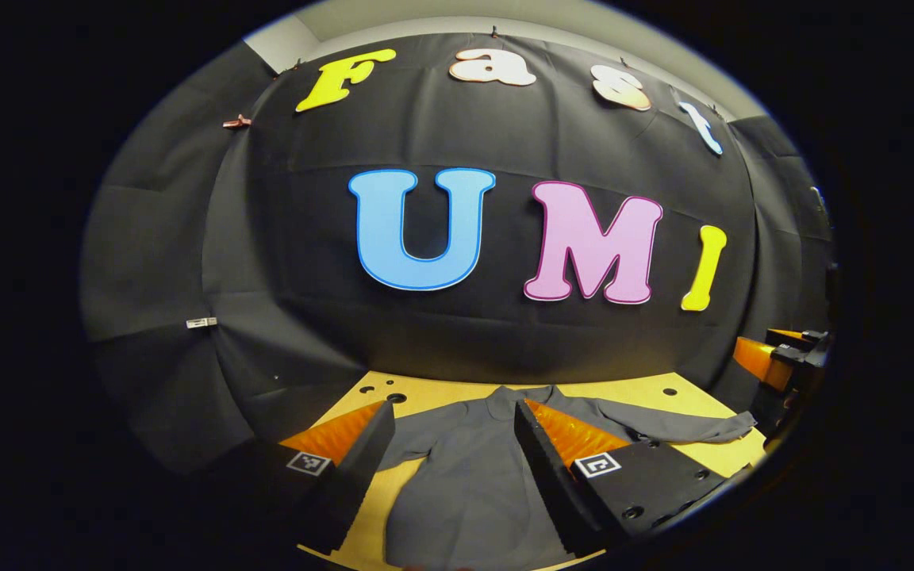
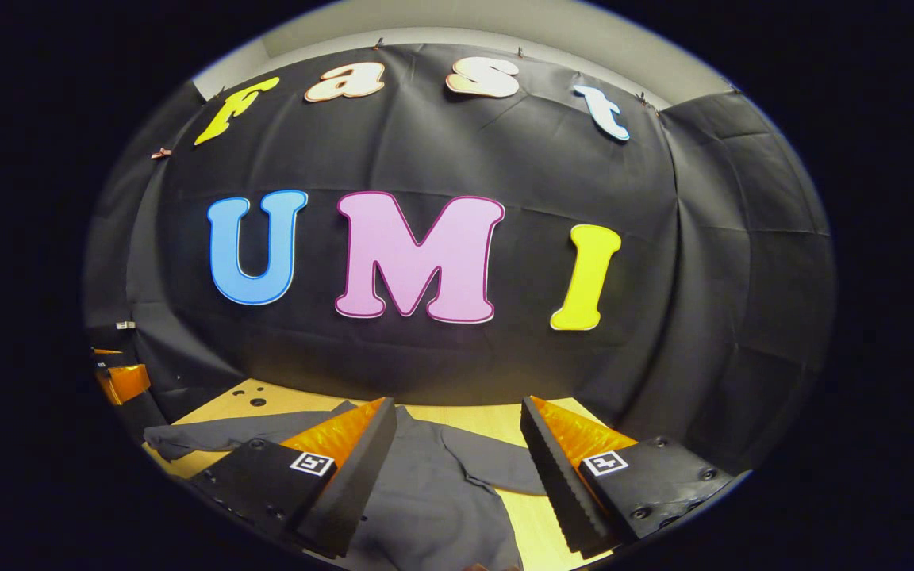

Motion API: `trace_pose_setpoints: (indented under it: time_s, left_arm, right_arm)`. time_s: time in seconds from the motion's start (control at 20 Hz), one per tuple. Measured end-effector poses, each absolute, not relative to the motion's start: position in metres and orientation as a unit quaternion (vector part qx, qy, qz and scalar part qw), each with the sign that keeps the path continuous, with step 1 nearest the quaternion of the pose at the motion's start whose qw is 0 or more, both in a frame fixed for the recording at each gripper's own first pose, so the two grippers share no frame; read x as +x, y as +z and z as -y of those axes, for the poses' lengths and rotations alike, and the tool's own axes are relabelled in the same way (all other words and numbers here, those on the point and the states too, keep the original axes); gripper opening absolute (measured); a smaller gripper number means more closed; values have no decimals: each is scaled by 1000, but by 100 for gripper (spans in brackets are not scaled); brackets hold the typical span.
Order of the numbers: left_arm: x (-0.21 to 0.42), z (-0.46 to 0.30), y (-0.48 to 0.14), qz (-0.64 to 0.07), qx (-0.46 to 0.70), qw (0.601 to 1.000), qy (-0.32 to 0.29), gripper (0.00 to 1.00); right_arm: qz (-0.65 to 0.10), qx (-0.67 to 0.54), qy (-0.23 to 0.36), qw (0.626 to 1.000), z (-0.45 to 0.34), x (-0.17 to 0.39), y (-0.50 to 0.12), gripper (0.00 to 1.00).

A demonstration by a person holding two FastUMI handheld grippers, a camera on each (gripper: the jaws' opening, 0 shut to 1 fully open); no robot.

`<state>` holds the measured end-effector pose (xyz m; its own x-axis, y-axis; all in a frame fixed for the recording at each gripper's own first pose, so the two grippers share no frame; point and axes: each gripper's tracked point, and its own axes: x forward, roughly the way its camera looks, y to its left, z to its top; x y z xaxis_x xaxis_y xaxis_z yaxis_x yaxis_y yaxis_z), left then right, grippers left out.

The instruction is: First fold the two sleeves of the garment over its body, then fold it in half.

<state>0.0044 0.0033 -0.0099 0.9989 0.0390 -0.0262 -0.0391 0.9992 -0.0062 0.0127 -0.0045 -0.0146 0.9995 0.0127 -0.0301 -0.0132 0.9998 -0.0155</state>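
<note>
**Shirt laid flat, both sleeves still out**

The grey garment (image 1: 465,476) lies spread on the wooden desk (image 1: 441,390), low in the left gripper view, collar toward the booth's back wall. One sleeve (image 1: 679,428) runs toward the lower right of that frame, its cuff near the desk's edge; in the right gripper view the other sleeve (image 2: 497,464) curves over bare desk at lower centre. Neither sleeve is folded yet.

The left tongs (image 1: 453,460) are released, jaws wide apart above the shirt's body. The right tongs (image 2: 457,468) are likewise released and grasp nothing.

The cloth looks thin, soft and light, likely to drape and drag rather than hold shape. A pinch at each cuff seems the best hold, lifting enough to clear the desk.
</note>
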Motion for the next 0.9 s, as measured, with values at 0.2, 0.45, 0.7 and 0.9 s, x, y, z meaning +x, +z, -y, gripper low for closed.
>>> trace_pose_setpoints:
  time_s: [0.2, 0.45, 0.7, 0.9]
  left_arm:
    - [7, -3, -14, -22, -7, 999, 26, 95]
    - [11, -5, -18, -25, -8, 999, 40, 96]
    - [16, 2, -20, -27, -20, 998, 46, 96]
    - [22, 4, -26, -38, -19, 997, 59, 96]
  right_arm:
    - [-27, -9, 9, 1000, 10, 21, -24, 97]
    - [-35, -15, 9, 999, 21, 35, -33, 98]
    - [-59, -6, 4, 998, 40, 54, -51, 98]
    - [-78, -9, -16, 997, 71, 73, -67, 98]
